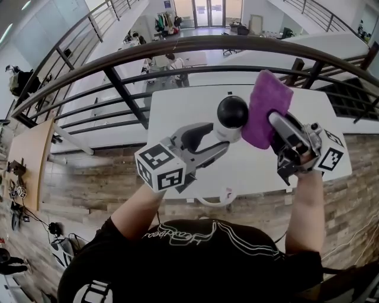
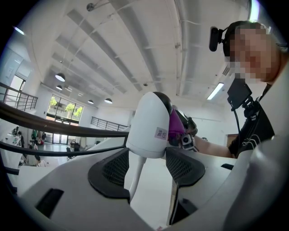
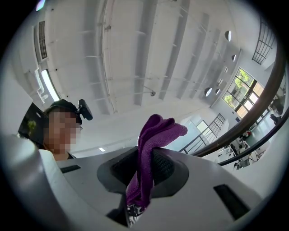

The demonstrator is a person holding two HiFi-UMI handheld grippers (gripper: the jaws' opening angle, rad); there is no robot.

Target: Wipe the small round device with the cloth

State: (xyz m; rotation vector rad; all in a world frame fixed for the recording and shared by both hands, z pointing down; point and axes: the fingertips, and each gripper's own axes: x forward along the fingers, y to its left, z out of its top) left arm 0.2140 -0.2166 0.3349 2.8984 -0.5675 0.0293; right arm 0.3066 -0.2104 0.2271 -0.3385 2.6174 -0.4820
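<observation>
Two grippers: left gripper jaws clamp device; right gripper jaws pinch cloth against its dome; wiping seemingly under way, unfinished.

White rectangular worktop, with a dark metal railing along its far side. Wood-plank floor left and right. Lower hall beyond the railing, glass doors at the far end. White ribbed ceiling, round pendant lamps, tall daylit windows.
</observation>
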